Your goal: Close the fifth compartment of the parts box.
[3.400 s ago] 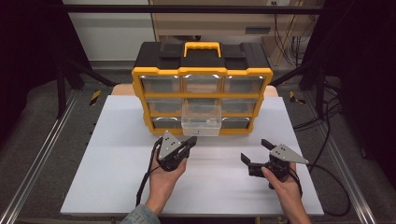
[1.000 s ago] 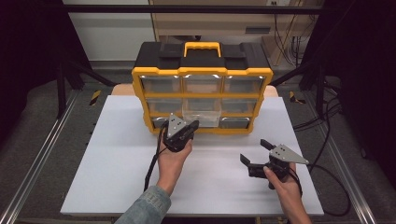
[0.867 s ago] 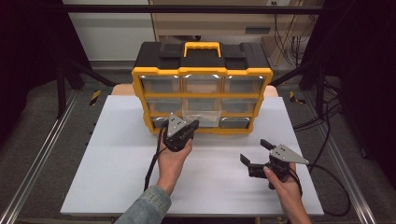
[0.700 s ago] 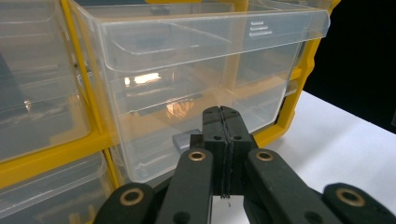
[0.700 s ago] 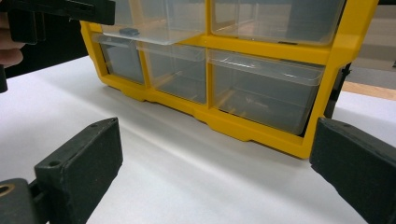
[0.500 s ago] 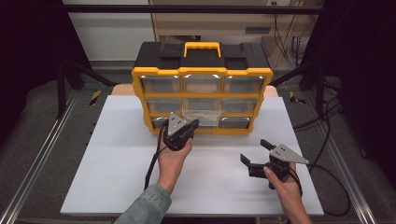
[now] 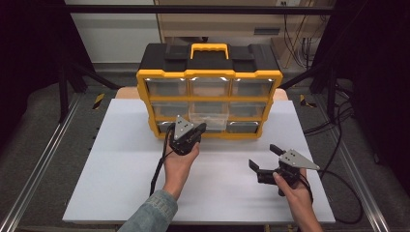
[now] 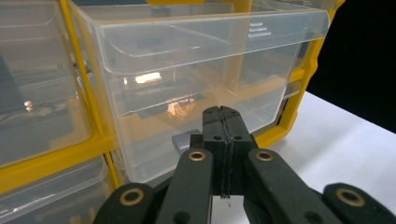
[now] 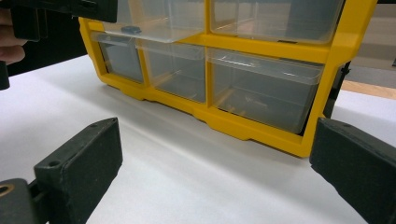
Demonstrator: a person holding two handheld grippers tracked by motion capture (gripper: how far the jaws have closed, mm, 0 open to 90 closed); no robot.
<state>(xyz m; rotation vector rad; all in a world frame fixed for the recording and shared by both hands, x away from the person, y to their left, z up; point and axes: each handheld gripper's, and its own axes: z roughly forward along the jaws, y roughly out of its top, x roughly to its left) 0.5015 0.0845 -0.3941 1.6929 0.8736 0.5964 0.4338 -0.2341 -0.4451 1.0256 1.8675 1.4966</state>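
A yellow and black organizer (image 7: 209, 73) with clear drawers stands at the back of the white table. Its middle drawer (image 7: 209, 119) sticks out a little. My left gripper (image 7: 198, 128) is shut with nothing between its jaws, its tips right at the lower front of that drawer (image 8: 201, 70). In the left gripper view the left gripper (image 8: 220, 115) has its jaws pressed together; whether they touch the drawer I cannot tell. A small grey piece (image 8: 181, 139) lies inside the drawer. My right gripper (image 7: 262, 155) hovers open over the table's right side, and in the right gripper view the right gripper (image 9: 215, 163) faces the organizer (image 9: 261, 46).
The white table top (image 7: 121, 169) reaches wide to the left and in front of the organizer. Metal rails (image 7: 38, 169) run along both sides. Cables (image 7: 333, 130) trail off to the right. The other drawers (image 9: 261, 88) are pushed in.
Since the oldest frame my left gripper has moved forward from the table's middle up to the organizer's front. Over the last second nothing has visibly moved.
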